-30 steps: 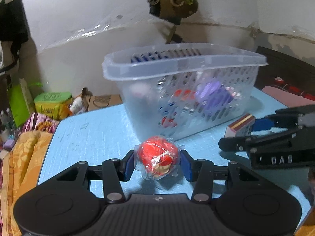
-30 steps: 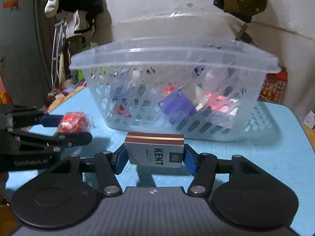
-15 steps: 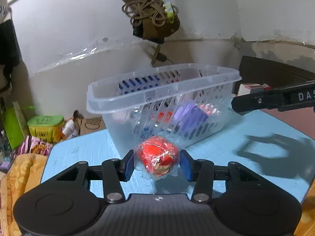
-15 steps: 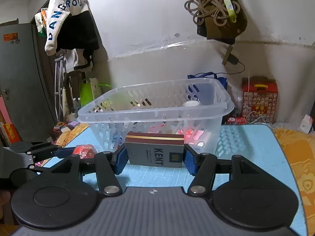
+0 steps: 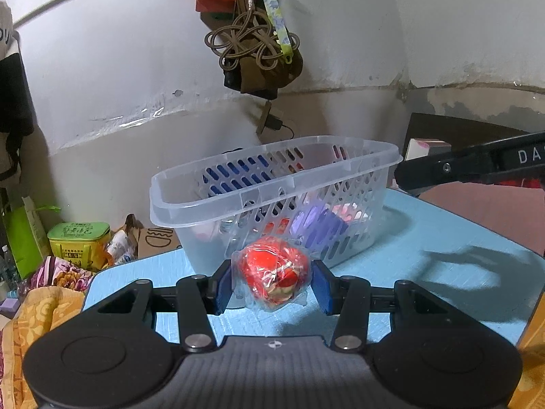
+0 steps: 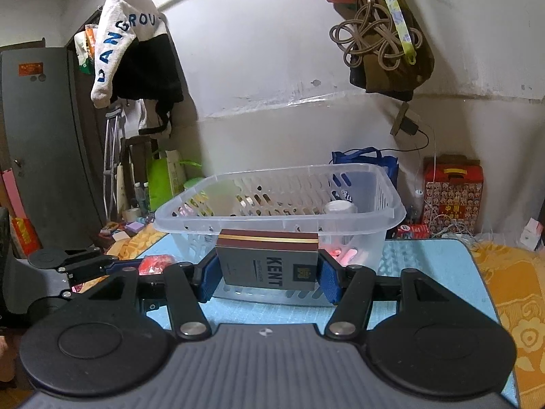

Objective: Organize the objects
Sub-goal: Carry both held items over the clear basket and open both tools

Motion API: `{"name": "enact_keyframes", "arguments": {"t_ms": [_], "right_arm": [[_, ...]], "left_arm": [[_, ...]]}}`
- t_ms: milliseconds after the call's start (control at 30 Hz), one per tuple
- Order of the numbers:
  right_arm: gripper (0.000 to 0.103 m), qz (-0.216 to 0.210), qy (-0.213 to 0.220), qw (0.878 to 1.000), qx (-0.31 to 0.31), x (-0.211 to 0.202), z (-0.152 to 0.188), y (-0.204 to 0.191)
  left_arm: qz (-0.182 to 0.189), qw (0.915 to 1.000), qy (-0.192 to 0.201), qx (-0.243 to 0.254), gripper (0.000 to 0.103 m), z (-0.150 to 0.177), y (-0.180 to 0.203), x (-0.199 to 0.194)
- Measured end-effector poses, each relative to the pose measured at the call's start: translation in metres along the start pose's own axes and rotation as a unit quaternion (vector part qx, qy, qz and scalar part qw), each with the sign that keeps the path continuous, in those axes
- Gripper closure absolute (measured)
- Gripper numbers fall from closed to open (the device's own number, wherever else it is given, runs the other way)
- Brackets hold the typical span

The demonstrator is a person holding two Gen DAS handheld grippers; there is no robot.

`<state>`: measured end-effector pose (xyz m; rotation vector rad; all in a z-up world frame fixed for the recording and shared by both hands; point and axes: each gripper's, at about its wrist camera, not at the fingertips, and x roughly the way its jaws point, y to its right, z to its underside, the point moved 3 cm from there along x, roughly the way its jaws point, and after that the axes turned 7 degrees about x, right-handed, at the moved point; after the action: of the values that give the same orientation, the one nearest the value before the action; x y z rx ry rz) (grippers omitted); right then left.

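My left gripper point(image 5: 270, 281) is shut on a red toy wrapped in clear plastic point(image 5: 272, 277), held above the blue table in front of the clear slotted basket point(image 5: 238, 201). My right gripper point(image 6: 267, 269) is shut on a grey and maroon Kent cigarette box point(image 6: 267, 260), held in front of the same basket point(image 6: 391, 211). The basket holds several small items, among them a purple one point(image 5: 316, 221) and a white cap point(image 6: 339, 208). The right gripper shows at the right edge of the left wrist view point(image 5: 470, 167), at rim height.
The blue table point(image 5: 425, 272) is edged by orange patterned cloth point(image 6: 511, 289). A green tin point(image 5: 78, 238) and boxes lie beyond the table's left side. A red printed box point(image 6: 453, 197) and blue bag point(image 6: 368, 160) stand by the wall. Cords and a bag point(image 5: 259, 51) hang above.
Both grippers have risen and pulled back from the basket with their objects still held. The basket now looks smaller and lower, and its inside shows from above the rim.
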<state>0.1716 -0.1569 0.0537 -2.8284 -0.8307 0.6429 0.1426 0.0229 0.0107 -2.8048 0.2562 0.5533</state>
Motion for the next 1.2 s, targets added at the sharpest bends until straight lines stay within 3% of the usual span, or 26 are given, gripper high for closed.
{"name": "enact_keyframes", "arguments": {"t_ms": [900,1200], "right_arm": [[0.041,-0.011,0.026,1.000,0.006,-0.017,-0.009,0.002],[0.041,-0.013,0.046,0.999,0.007,-0.019,-0.023,0.004]], "left_arm": [[-0.022,0.9975,0.061,-0.028,0.051,-0.014,-0.018,-0.031],[-0.030,0.9947,0.087,-0.046,0.051,-0.034,-0.029,-0.045]]}}
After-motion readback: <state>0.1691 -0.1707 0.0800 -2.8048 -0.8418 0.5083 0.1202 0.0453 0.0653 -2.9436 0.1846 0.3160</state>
